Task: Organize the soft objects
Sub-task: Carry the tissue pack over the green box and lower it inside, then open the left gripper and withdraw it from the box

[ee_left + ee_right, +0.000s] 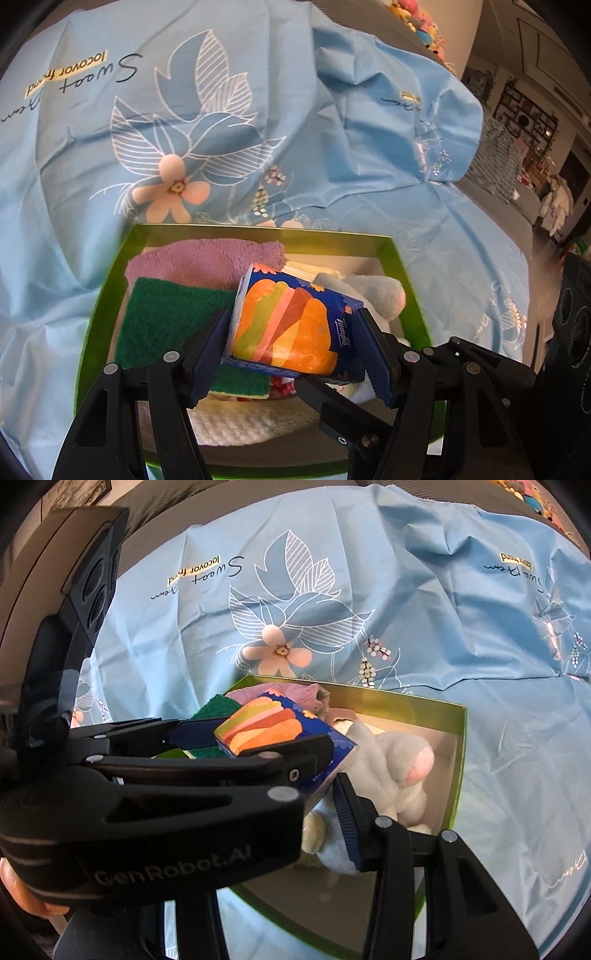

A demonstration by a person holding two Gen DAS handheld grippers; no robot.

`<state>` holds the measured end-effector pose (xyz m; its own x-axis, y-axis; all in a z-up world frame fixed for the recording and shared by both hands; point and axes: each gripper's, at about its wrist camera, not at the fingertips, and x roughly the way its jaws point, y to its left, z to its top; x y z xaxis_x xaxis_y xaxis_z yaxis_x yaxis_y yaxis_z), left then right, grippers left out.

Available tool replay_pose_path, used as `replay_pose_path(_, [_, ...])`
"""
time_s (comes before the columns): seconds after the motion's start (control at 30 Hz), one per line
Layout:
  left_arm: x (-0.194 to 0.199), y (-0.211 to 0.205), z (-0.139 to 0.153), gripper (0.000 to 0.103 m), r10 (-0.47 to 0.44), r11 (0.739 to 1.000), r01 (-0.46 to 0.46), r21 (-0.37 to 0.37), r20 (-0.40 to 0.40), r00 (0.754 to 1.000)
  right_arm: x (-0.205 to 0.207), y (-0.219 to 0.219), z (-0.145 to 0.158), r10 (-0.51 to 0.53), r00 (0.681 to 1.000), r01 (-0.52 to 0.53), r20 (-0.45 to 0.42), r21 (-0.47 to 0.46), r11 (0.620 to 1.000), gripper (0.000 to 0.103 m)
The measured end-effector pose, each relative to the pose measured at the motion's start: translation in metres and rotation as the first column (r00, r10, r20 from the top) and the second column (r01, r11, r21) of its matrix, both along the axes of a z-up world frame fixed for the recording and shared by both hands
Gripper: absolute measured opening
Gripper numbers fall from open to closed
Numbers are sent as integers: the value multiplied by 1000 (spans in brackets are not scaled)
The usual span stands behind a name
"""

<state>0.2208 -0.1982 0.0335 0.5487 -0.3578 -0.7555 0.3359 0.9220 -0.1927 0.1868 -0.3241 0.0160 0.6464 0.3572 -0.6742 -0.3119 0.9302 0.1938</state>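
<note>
Between the left gripper's (pixel 295 343) fingers, a blue tissue pack (pixel 291 325) with orange petals.

Left tool (pixel 295 354) clamped; right tool (pixel 328 805) partly open.

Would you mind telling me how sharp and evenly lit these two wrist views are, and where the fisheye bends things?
Left wrist view: the colourful tissue pack is sharp, the green cardboard box blurs along its left wall, and the light blue floral bedsheet bows toward dark corners. Right wrist view: the left claw looms dark in the foreground, warm light glows on the box's inner wall, and the sheet curves likewise.
</note>
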Motion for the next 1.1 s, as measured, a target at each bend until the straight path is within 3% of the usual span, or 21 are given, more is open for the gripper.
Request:
replay_pose_path(0.17, [-1,5,1,74,11,999,-11,30,-10,1000,7,9,1,18,1000,-18,-4,-33,999,45])
replay_pose_path(0.23, [-4,8,3,85,16,999,-16,42,-11,1000,4,11,4,17,1000,-17,6,-58,998,61])
replay_pose_path(0.3, [-9,12,5,85,14,999,-14,46,-9,1000,0,8,6,4,1000,-3,12,-73,997,69])
replay_pose_path(0.5, [-19,15,5,85,26,995,-24,99,-25,999,-16,-8,9,-40,999,40,4,-86,995,74])
replay_pose_path(0.67, [-32,20,10,90,42,993,-38,108,-34,999,-28,-18,10,-86,996,84,-14,-96,992,80])
replay_pose_path(0.83, [-45,26,16,91,52,992,-49,119,-24,998,-37,-26,12,-141,989,135,-34,-127,983,94])
replay_pose_path(1.1, [-57,40,26,92,105,987,-104,123,-2,994,-44,-26,24,-199,979,191,-30,-178,965,102])
